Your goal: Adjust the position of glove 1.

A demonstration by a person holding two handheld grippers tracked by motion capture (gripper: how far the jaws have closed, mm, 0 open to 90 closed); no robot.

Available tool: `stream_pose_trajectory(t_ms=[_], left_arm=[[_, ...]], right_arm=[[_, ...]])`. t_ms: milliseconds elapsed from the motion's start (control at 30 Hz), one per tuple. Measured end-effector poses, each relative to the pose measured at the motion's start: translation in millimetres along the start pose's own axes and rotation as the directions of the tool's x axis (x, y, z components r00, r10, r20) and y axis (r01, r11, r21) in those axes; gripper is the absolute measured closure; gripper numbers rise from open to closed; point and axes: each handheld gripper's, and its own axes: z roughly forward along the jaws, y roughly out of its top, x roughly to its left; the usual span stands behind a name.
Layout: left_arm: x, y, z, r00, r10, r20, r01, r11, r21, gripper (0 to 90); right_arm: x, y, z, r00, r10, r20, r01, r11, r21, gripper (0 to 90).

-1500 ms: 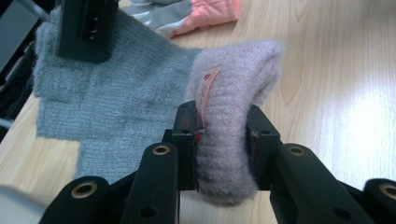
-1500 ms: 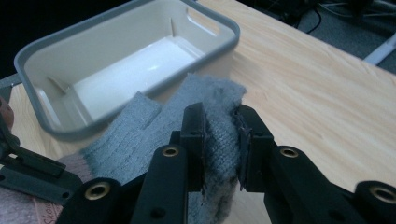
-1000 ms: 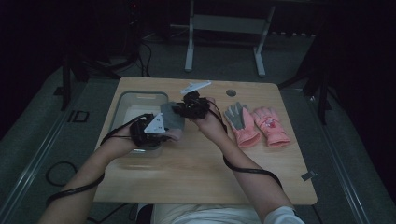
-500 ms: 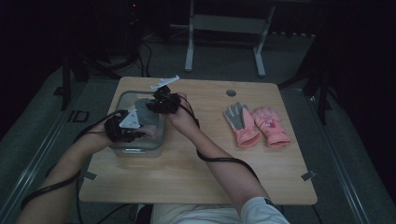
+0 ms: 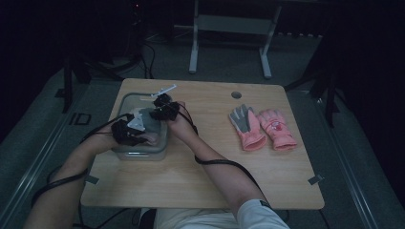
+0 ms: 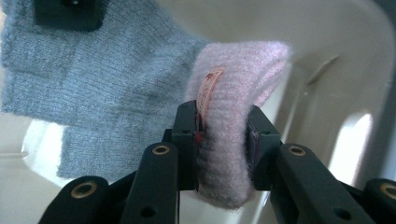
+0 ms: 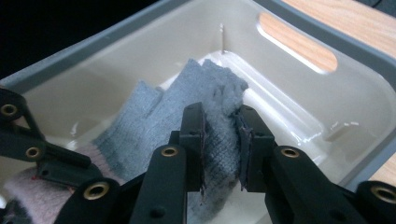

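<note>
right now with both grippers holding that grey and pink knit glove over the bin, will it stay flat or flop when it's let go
The knit glove will probably flop: it already sags between the left gripper on its pink cuff and the right gripper on its grey fingers. It looks light and soft, bunching where the jaws pinch. The fuzzy knit seems unlikely to slip, and should settle limp in the bin.

A knitted glove (image 6: 93, 88) is blue-grey with a pale pink ribbed cuff (image 6: 233, 116), the bin (image 7: 327, 107) cream with a grey rim, the surface (image 5: 215, 171) light wood, and the far-right gloves (image 5: 262, 129) salmon pink, one grey-palmed.
</note>
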Motion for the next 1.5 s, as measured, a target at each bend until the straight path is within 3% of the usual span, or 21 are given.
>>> stream_pose_trajectory(t_ms=[200, 333, 400, 533, 667, 767, 833, 900, 1067, 1133, 1200, 1300, 1400, 1500], left_arm=[[7.0, 8.2, 11.1, 0.9991, -0.010, 0.042, 0.007, 0.9984, 0.057, 70.0], [7.8, 13.8, 19.0, 0.9982, 0.004, 0.059, -0.010, 0.9948, 0.101, 70.0], [8.3, 13.5, 22.9, 0.9982, 0.014, 0.058, -0.021, 0.9928, 0.118, 69.9], [10.9, 13.3, 23.6, 0.9986, 0.002, 0.054, -0.007, 0.9941, 0.108, 68.2], [11.5, 13.9, 24.1, 0.9985, -0.042, 0.036, 0.037, 0.9920, 0.121, 56.0], [13.6, 14.5, 21.6, 0.9959, -0.090, 0.007, 0.088, 0.9895, 0.114, 36.5], [14.1, 14.8, 15.9, 0.9953, -0.097, -0.005, 0.097, 0.9920, 0.081, 27.3], [15.1, 16.2, 7.8, 0.9913, -0.131, 0.004, 0.131, 0.9908, 0.033, 22.1], [12.7, 27.0, -6.8, 0.9812, -0.193, 0.009, 0.193, 0.9799, -0.050, 8.7], [9.6, 32.9, -9.1, 0.9722, -0.226, 0.061, 0.231, 0.9693, -0.085, 3.0], [5.7, 39.1, -8.9, 0.9718, -0.228, 0.059, 0.234, 0.9664, -0.107, 2.1], [-3.5, 49.8, -6.1, 0.9719, -0.224, 0.072, 0.232, 0.9642, -0.128, 2.1], [-11.7, 59.8, -6.4, 0.9687, -0.234, 0.082, 0.245, 0.9531, -0.177, 2.1], [-22.4, 70.4, -8.6, 0.9752, -0.209, 0.071, 0.220, 0.9507, -0.219, 2.1]], right_arm=[[-7.3, -1.6, 8.2, 0.9997, 0.020, 0.012, -0.020, 0.999, 0.028, 73.8], [-10.1, -2.7, 9.2, 0.9994, 0.022, 0.026, -0.023, 0.998, 0.050, 65.8], [-12.5, -2.1, 3.1, 0.9986, 0.036, 0.039, -0.036, 0.999, 0.022, 64.1], [-19.5, -2.3, -17.9, 0.9978, 0.059, 0.031, -0.057, 0.997, -0.043, 57.7], [-30.0, -7.2, -41.0, 0.9955, 0.093, 0.018, -0.091, 0.992, -0.088, 51.4], [-35.3, -13.5, -53.6, 0.9953, 0.096, 0.018, -0.094, 0.991, -0.096, 46.8], [-37.3, -18.0, -61.1, 0.9965, 0.083, 0.011, -0.082, 0.992, -0.096, 42.1], [-39.0, -23.7, -69.5, 0.9972, 0.075, 0.007, -0.074, 0.992, -0.104, 38.7], [-43.8, -38.8, -89.2, 0.9980, 0.057, -0.030, -0.060, 0.992, -0.114, 27.4], [-44.9, -45.3, -96.4, 0.9981, 0.042, -0.046, -0.047, 0.992, -0.117, 26.1], [-45.1, -52.0, -102.8, 0.9977, 0.020, -0.065, -0.028, 0.991, -0.128, 20.4], [-44.2, -61.4, -110.9, 0.9983, 0.003, -0.059, -0.010, 0.993, -0.122, 19.0], [-45.7, -69.0, -118.0, 0.9982, 0.007, -0.059, -0.015, 0.993, -0.121, 18.5], [-49.7, -75.0, -125.3, 0.9983, 0.007, -0.057, -0.014, 0.992, -0.125, 17.8]])
